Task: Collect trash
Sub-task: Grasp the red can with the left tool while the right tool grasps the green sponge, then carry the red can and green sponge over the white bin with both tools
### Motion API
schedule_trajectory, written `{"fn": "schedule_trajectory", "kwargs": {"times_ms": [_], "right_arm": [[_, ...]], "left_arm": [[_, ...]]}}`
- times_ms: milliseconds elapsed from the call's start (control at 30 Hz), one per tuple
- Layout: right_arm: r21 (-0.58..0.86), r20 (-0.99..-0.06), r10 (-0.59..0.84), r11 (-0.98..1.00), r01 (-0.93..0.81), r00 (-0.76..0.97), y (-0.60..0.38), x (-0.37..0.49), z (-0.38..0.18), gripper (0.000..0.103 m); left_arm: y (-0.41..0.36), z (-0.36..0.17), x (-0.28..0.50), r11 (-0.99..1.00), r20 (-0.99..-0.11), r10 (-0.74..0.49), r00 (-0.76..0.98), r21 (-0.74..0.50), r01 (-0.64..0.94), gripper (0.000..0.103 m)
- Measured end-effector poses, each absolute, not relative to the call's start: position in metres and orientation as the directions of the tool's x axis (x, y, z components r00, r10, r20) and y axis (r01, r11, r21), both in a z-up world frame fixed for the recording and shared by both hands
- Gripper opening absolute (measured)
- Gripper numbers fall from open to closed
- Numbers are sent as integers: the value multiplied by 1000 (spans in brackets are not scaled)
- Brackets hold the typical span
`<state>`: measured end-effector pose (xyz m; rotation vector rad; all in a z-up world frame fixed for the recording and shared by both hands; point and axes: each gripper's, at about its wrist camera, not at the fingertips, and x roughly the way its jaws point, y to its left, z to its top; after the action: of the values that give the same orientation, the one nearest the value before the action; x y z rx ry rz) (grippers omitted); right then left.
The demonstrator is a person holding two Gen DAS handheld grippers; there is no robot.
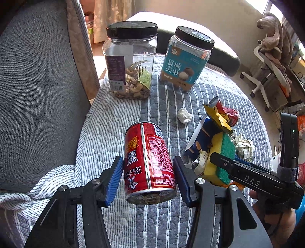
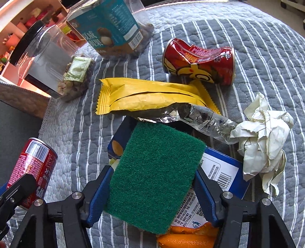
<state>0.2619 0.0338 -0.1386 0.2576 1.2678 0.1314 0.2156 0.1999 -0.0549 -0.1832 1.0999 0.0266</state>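
While left tongs [image 1: 148, 177] clamp can [image 1: 148, 162], jar [image 1: 131, 59] holds, seemingly, cashews [image 1: 133, 87].

Striped quilt [image 1: 152, 106] carries two jars [image 1: 131, 61], crushed can [image 2: 199, 61], wrappers [image 2: 148, 97], paper [image 2: 263, 141]

You face a striped quilt [image 1: 118, 122] beside a grey sofa back [image 1: 38, 95], with a clothes-draped white chair [image 1: 266, 72] near the bright window [image 1: 274, 9].

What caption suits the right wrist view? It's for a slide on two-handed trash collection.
Right gripper clamps a green sponge above wrappers, a crushed can and crumpled paper.
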Motion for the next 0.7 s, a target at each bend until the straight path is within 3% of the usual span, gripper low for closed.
{"fn": "schedule_trajectory", "kwargs": {"times_ms": [333, 700], "right_arm": [[290, -887, 271, 957, -5, 373, -3, 236, -75, 69], [219, -881, 153, 971, 99, 448, -99, 205, -35, 69]], "left_arm": [[166, -27, 200, 994, -854, -84, 514, -110, -21, 56], [96, 2, 178, 989, -811, -130, 570, -65, 133, 56]]}}
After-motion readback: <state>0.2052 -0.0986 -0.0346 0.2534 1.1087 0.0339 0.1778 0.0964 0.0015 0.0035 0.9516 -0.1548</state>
